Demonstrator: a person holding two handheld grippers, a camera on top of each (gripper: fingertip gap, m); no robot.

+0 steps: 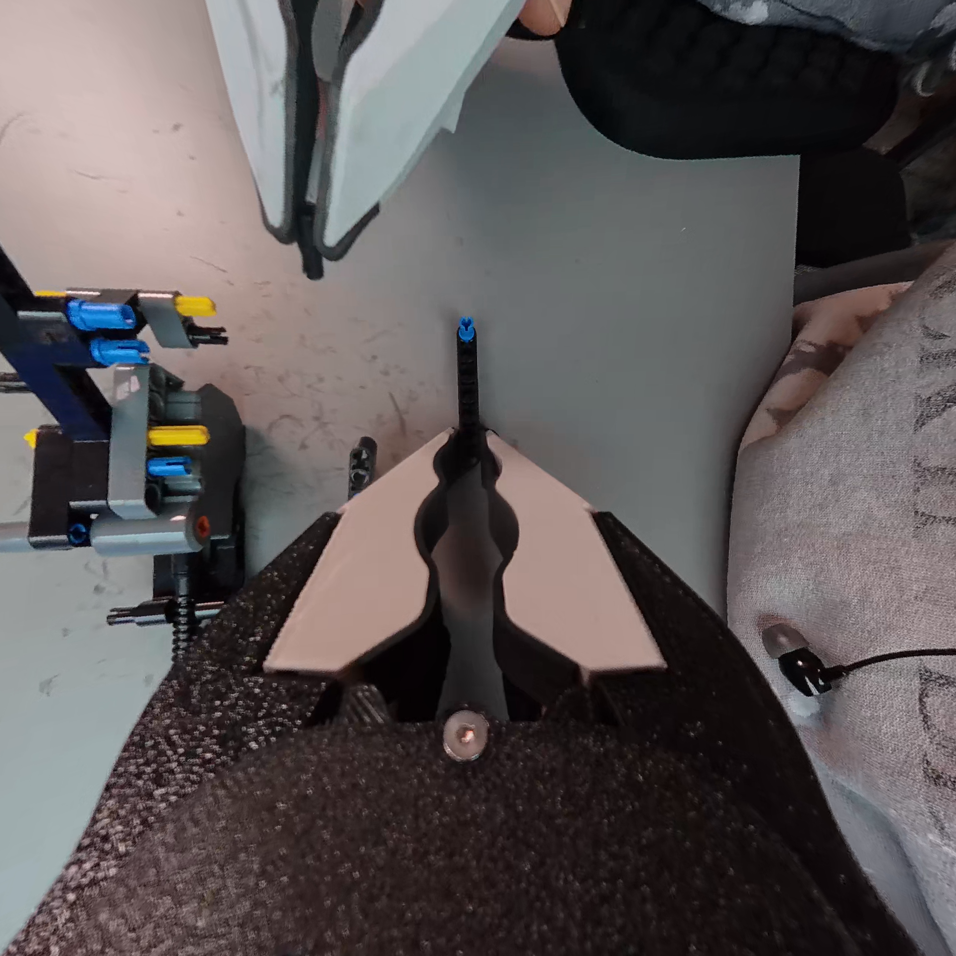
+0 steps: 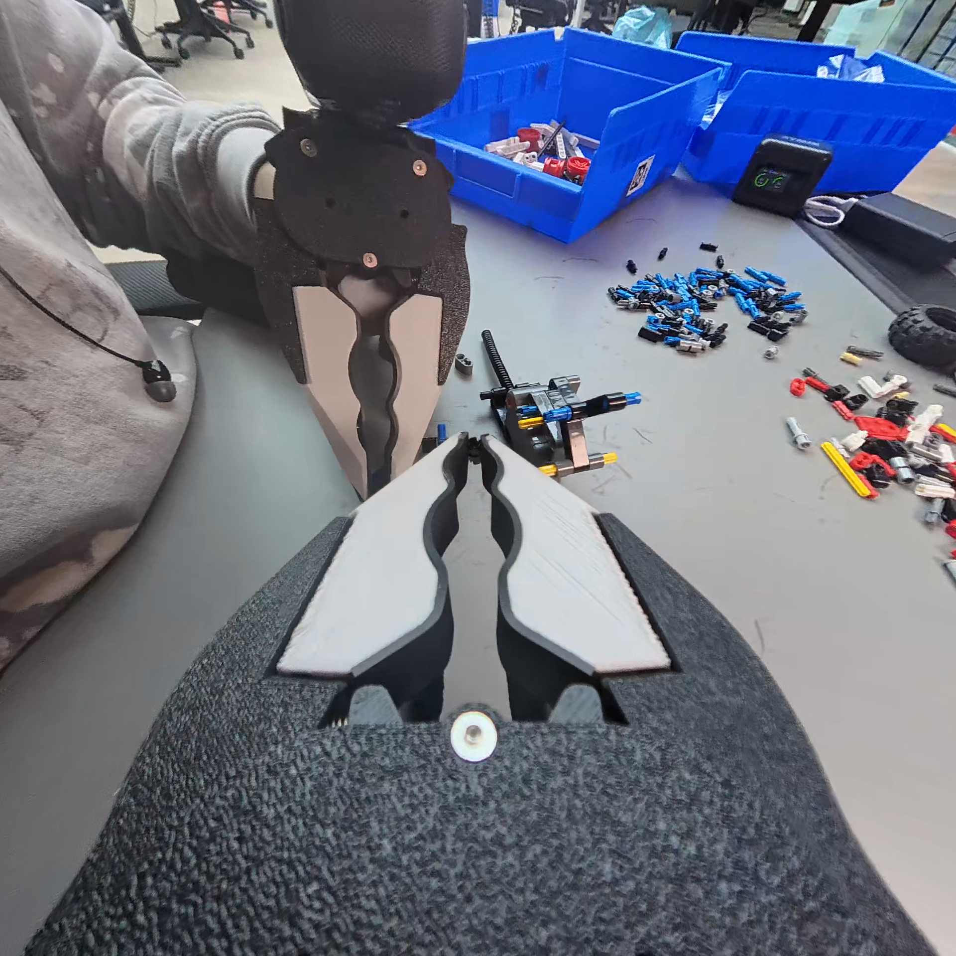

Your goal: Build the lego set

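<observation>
The left gripper is closed on a thin black beam that sticks straight out from between its tips, with a blue pin seated in the beam's far end. In the right wrist view this same gripper hangs tips-down at the left, just above the grey table.

The right gripper has its fingers drawn nearly together at the tips, and a small dark piece shows between them; what that piece is cannot be told. Its tips sit close to those of the left gripper.

The partly built lego assembly, grey and black with blue and yellow pins, rests on the table just beyond and to the right of the right gripper's tips. In the left wrist view it lies at the left, apart from the held beam.

Farther right lie a heap of blue and black pins and a scatter of red, white and black parts. Two blue bins stand at the far side, and a black tyre lies at the right edge.
</observation>
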